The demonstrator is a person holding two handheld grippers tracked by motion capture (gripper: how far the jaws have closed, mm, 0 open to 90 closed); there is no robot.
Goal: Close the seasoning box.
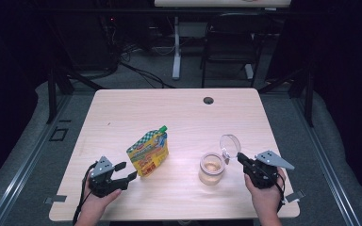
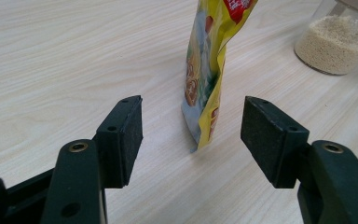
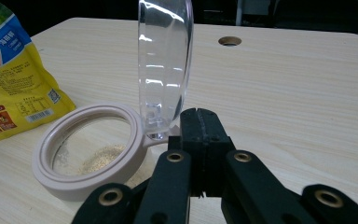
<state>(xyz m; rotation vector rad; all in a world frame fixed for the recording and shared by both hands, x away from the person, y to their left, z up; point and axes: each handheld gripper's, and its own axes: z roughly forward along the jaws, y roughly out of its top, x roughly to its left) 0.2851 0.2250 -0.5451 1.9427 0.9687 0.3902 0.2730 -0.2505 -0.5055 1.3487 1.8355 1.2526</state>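
A yellow spouted pouch (image 1: pixel 148 153) with a green cap stands upright near the table's middle. My left gripper (image 1: pixel 125 172) is open just left of it. In the left gripper view the pouch's lower edge (image 2: pixel 205 70) stands a little beyond the open gripper (image 2: pixel 191 123), touching neither pad. A glass jar (image 1: pixel 212 168) holding pale grains has a beige rim (image 3: pixel 86 182), and its clear hinged lid (image 3: pixel 165 60) is flipped upright. My right gripper (image 3: pixel 200 116) is shut with nothing between its jaws. Its tips sit right beside the lid's hinge (image 3: pixel 161 135); I cannot tell whether they touch.
The wooden table (image 1: pixel 179 113) has a round cable hole (image 1: pixel 208 100) at its far edge. A chair and a desk leg stand on the floor beyond. In the left gripper view the jar (image 2: pixel 333 44) stands at the far right.
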